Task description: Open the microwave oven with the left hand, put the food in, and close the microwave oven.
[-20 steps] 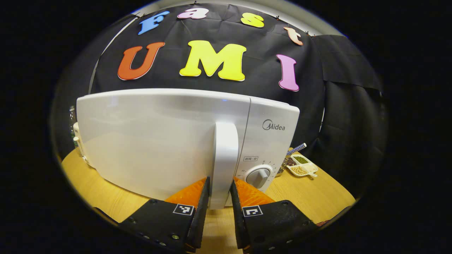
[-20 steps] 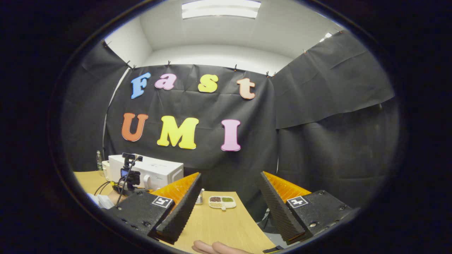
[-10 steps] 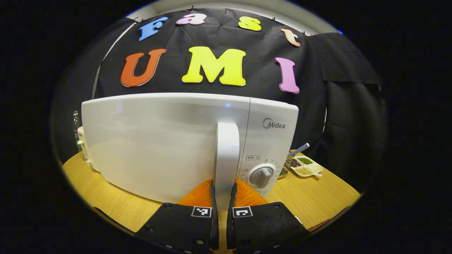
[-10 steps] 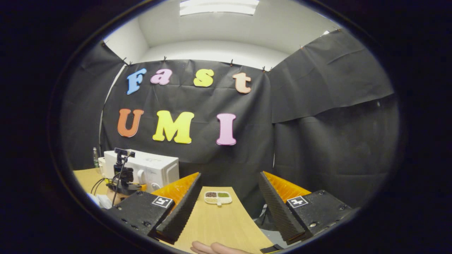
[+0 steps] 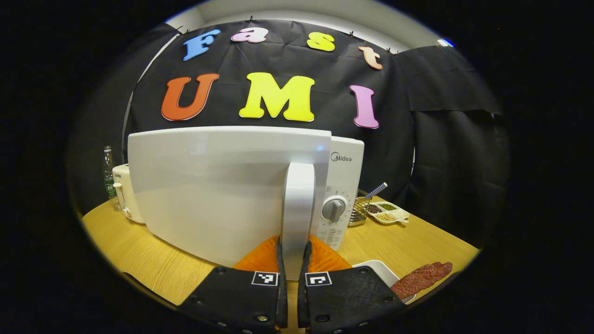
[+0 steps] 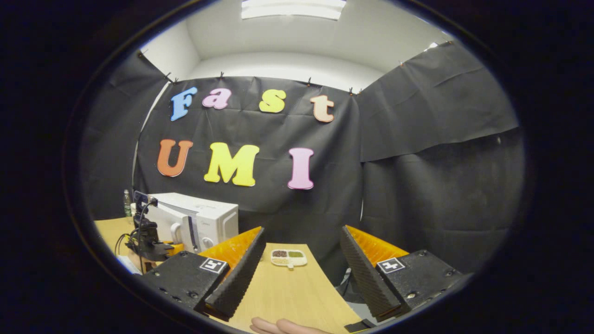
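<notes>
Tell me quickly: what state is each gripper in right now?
Left gripper: shut on the white vertical microwave door handle.
Right gripper: open, holding nothing, above the wooden table.

Left gripper [image 5: 292,260] clamps both fingers [image 5: 280,260] on the microwave door handle [image 5: 297,208], low on its upright bar. The white door [image 5: 218,185] stands ajar, swung out from the microwave body [image 5: 345,171]. Right of the fingers sits the control knob [image 5: 333,209]; farther right, a divided dish [image 5: 389,213] of grains. Just beside the right finger, a white tray [image 5: 378,271] carries reddish food [image 5: 421,279]. Far left, a bottle [image 5: 108,174].
</notes>
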`<state>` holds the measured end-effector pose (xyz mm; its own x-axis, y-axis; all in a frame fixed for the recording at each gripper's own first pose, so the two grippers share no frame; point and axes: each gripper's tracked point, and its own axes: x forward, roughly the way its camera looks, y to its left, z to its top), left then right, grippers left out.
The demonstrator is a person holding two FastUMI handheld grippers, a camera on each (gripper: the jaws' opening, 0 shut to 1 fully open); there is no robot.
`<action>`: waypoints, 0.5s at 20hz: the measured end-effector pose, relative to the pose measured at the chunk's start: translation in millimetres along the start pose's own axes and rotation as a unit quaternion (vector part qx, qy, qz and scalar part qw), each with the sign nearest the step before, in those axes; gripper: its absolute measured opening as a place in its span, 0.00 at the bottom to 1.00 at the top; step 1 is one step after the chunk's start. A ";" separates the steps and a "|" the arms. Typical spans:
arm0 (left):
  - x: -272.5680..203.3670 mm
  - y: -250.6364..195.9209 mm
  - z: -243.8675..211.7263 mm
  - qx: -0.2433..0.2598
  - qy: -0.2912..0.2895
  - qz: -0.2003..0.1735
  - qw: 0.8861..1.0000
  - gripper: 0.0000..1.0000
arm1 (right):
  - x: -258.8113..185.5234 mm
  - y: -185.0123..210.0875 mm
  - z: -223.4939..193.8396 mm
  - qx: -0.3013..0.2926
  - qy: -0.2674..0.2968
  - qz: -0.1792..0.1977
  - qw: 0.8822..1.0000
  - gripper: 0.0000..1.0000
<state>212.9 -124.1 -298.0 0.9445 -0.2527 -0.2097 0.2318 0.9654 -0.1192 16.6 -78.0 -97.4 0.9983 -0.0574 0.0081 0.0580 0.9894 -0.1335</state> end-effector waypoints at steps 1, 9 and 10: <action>-8.2 1.7 -1.7 0.003 0.002 -0.003 1.000 0.07 | -1.1 4.8 -1.9 0.000 0.002 0.003 1.000 1.00; -80.6 31.3 -14.0 -0.003 0.006 -0.006 1.000 0.11 | -19.2 35.3 -7.9 0.002 0.009 0.021 1.000 1.00; -92.4 37.9 -15.3 -0.007 0.008 -0.002 1.000 0.11 | -21.7 38.5 -7.1 0.003 0.008 0.024 1.000 1.00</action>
<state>130.9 -65.2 -298.0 0.9402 -0.2566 -0.2240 0.2311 0.9637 -0.1340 -2.8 -39.6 -109.7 0.9998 -0.0130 -0.0148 0.0110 0.9917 -0.1279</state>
